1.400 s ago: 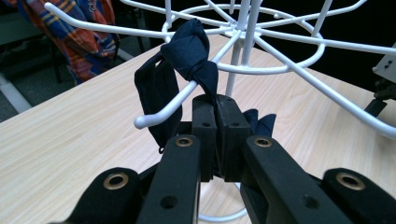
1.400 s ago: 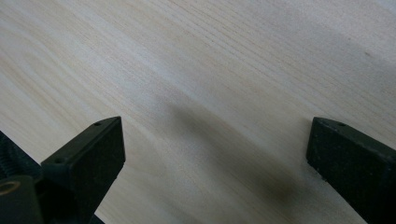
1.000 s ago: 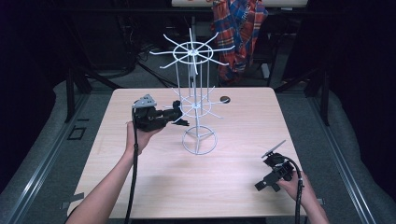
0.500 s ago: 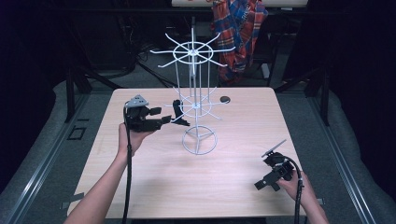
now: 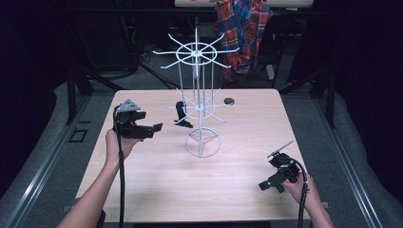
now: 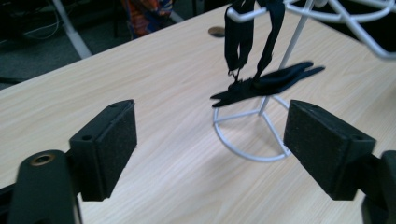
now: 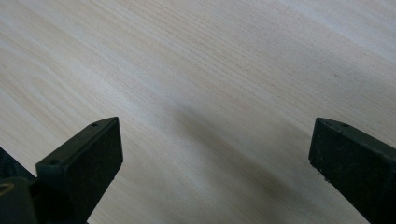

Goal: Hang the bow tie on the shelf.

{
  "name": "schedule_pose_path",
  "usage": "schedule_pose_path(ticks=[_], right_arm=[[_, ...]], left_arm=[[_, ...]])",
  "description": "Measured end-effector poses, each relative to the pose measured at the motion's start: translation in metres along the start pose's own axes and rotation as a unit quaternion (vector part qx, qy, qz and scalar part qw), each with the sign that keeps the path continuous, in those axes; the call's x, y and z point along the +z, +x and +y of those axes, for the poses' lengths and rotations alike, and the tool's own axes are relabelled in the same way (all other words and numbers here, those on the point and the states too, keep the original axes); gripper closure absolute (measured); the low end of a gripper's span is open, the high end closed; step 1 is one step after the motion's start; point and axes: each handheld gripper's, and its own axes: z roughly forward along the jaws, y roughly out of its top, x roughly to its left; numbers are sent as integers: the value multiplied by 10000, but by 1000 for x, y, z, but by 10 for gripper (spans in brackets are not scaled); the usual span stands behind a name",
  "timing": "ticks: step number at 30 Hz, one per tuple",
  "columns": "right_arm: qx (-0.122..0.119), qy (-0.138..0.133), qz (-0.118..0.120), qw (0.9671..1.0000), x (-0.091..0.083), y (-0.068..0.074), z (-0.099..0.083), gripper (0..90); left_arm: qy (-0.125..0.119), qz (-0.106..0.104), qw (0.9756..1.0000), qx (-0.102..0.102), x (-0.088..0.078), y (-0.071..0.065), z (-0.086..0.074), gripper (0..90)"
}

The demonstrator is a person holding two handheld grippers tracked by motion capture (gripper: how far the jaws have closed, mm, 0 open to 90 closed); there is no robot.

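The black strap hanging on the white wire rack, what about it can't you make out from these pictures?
- Black strap: left gripper view, its top loop is cut off by the upper edge.
- Strap's small clasp: too small and dark to identify.
- Same strap in the high view: a tiny dark shape against the white wire rack, no detail.
- Dark round spot on the wooden table: too small to identify.

We find the wire rack (image 5: 202,107) standing on the table (image 5: 161,190), slightly behind its middle, its ring base resting on the tabletop. The strap (image 5: 181,116) hangs from a lower arm on the rack's left side, its lower end lying near the tabletop. A small disc (image 5: 229,100) lies on the table behind and right of the rack. The left gripper (image 5: 153,129) sits left of the strap, apart from it. The right gripper (image 5: 263,186) is over the near right corner, well apart from the rack.
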Motion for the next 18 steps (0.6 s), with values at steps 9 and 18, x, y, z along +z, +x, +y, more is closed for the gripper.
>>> schedule_pose_path(ticks=[9, 18], right_arm=[[29, -31, -7, 10000, -3, -2, 0, 21], [117, -151, -63, 9998, -2, 0, 0, 17]], left_arm=[[548, 229, 9981, -155, -15, -1, -18, 90], [1238, 367, 9913, -243, -19, -7, -44, 2]])
